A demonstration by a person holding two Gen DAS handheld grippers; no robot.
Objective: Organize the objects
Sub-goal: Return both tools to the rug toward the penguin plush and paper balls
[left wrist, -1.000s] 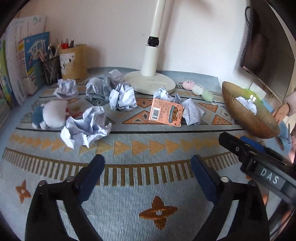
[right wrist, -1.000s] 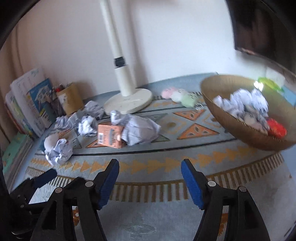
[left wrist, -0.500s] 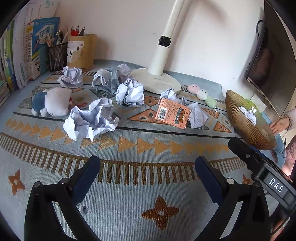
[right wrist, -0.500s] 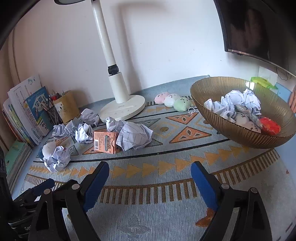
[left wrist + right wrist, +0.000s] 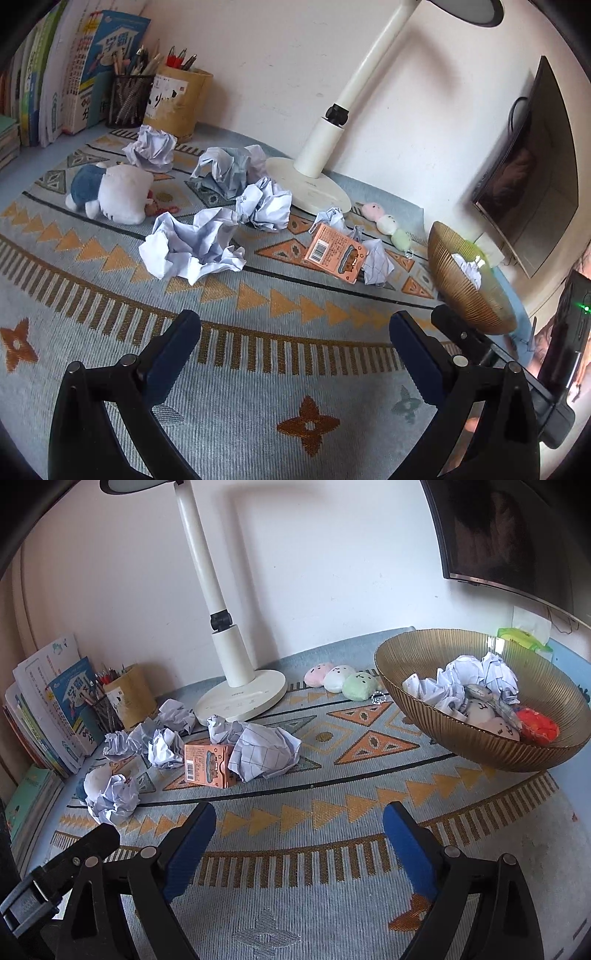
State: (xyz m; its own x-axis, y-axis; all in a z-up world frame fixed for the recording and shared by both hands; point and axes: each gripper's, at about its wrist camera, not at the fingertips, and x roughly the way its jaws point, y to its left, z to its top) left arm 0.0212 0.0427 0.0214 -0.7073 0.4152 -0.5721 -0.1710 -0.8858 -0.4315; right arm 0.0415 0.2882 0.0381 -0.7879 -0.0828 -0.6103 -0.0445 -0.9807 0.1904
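My left claw (image 5: 294, 332) and right claw (image 5: 299, 823) both hang released over the patterned mat (image 5: 332, 849) on the bench, nothing between their blue pads. Crumpled paper balls (image 5: 192, 247) lie scattered across the mat near the white lamp base (image 5: 242, 701), with an orange carton (image 5: 207, 766) touching one of them. I see three small plush balls (image 5: 340, 679) in a row just beside the ribbed gold bowl (image 5: 491, 746), which holds more crumpled paper. A white plush toy (image 5: 114, 195) lies at left.
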